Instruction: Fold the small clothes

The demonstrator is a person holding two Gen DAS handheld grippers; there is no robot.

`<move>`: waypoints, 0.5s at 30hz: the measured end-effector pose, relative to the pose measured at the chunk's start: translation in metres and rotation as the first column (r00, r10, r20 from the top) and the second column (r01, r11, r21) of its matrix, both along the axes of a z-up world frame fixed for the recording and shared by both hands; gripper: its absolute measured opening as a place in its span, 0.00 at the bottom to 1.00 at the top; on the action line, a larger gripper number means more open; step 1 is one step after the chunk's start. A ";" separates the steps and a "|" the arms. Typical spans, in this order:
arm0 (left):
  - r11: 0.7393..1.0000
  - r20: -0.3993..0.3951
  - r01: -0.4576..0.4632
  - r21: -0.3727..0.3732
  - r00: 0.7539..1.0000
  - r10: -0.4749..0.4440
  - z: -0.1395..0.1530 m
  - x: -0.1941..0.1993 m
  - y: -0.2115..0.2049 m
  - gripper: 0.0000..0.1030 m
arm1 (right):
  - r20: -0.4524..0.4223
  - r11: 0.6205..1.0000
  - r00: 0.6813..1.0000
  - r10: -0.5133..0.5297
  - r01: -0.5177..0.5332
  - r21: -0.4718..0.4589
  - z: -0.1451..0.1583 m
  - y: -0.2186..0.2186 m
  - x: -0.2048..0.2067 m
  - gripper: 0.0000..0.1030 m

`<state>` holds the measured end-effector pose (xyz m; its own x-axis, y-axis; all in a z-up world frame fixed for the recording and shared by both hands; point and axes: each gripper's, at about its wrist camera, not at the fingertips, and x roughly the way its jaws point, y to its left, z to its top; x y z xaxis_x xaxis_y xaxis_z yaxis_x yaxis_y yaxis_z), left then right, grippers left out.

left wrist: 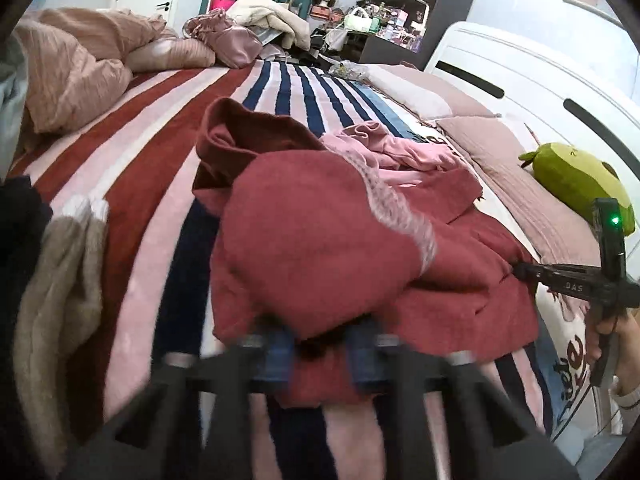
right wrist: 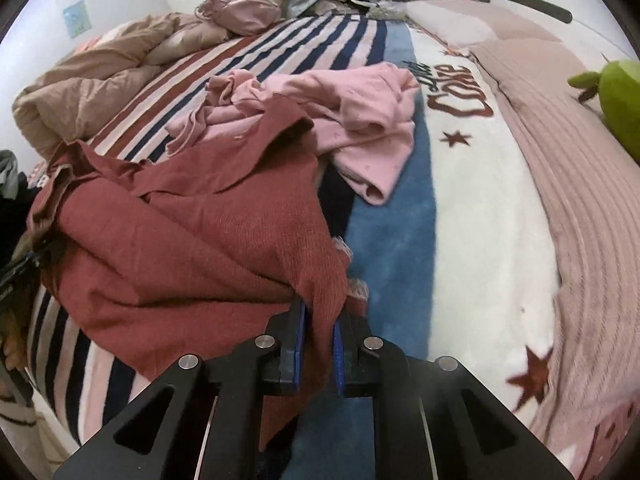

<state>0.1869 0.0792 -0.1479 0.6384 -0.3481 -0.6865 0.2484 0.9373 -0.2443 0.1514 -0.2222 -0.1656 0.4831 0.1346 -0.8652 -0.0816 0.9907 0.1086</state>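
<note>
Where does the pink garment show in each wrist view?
Left wrist: the pink garment lies right of centre, behind the red garment.
Right wrist: the pink garment lies upper centre, beyond the red garment.
Shared landmark: the green plush toy at the right edge.

Red garment (right wrist: 192, 240): brick red throughout, ribbed weave; pale pink lace band (left wrist: 404, 216) across it in the left wrist view.
Pink garment (right wrist: 360, 120): light pink with tiny dark flecks.
Blanket (right wrist: 400, 240): stripes of dark red, pale pink and navy; a blue band, then a cream field with maroon stars and maroon lettering.
Duvet (right wrist: 100, 80): tan-pink, crinkled.
Plush toy (left wrist: 576, 184): lime green.
Right gripper (right wrist: 320, 344): black body, blue pads (right wrist: 299, 344).
Headboard (left wrist: 520, 72): white with black slots.
</note>
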 end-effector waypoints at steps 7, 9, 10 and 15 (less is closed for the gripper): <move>0.984 0.017 0.176 -0.016 0.984 -0.175 0.014 -0.054 -0.003 0.03 | -0.007 0.996 0.999 0.047 -0.047 0.075 0.006 -0.013 -0.027 0.24; 0.981 -0.004 0.194 -0.029 0.981 -0.194 0.009 -0.068 0.003 0.02 | -0.033 0.976 0.990 0.140 -0.132 0.172 0.001 -0.013 -0.036 0.60; 0.981 -0.010 0.191 -0.029 0.981 -0.191 0.005 -0.072 0.005 0.02 | -0.030 0.974 0.988 0.149 -0.142 0.177 -0.001 -0.012 -0.040 0.73; 0.991 -0.017 0.136 -0.017 0.991 -0.136 -0.004 -0.061 0.011 0.45 | -0.062 0.970 0.980 0.187 -0.175 0.168 -0.020 -0.001 -0.041 0.74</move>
<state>0.1261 0.0897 -0.1520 0.5721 -0.4417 -0.6910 0.3691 0.8911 -0.2640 0.1104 -0.2232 -0.1856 0.3710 0.3544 -0.8583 -0.2431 0.9291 0.2786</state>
